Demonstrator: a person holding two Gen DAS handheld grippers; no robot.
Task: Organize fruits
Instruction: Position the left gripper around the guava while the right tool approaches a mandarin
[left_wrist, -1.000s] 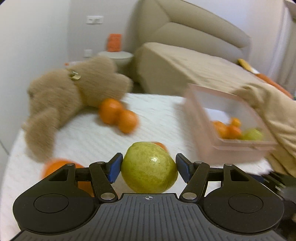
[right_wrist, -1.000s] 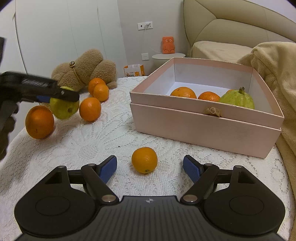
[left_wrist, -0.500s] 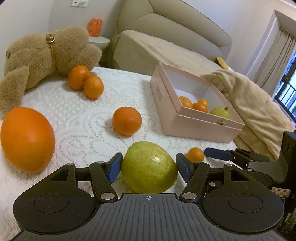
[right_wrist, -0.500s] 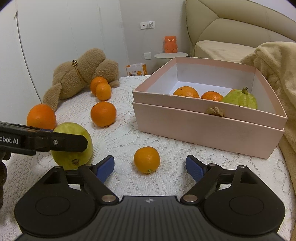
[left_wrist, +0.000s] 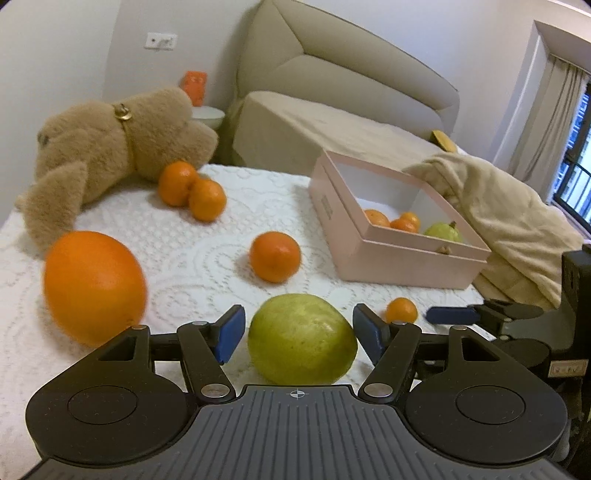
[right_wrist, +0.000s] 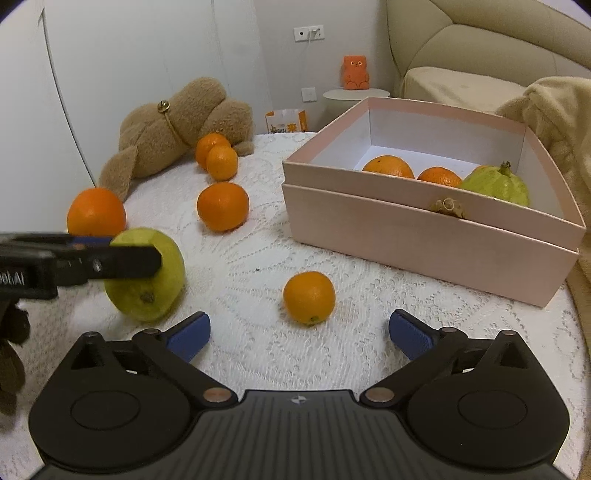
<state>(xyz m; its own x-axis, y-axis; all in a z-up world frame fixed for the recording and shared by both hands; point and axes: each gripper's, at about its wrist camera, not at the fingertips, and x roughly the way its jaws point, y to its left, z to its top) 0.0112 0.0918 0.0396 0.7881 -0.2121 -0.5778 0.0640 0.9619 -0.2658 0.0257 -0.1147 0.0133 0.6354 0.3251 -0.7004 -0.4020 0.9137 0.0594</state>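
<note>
Blue pads on the left gripper (left_wrist: 298, 330) stood apart, with small gaps around the green guava (left_wrist: 302, 339), so it probably rested on the lace tablecloth (right_wrist: 251, 258). The right gripper (right_wrist: 298, 334) was wide open with nothing in it, just behind one small orange (right_wrist: 309, 297), likely its next pick. Five oranges lay loose. The pink box (right_wrist: 424, 240) held another guava and three oranges.

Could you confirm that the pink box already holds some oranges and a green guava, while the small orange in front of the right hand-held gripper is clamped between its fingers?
Not quite. The pink box does hold oranges and a green guava, but the small orange lies free on the tablecloth, ahead of the open right hand-held gripper. The right wrist view shows this.
</note>
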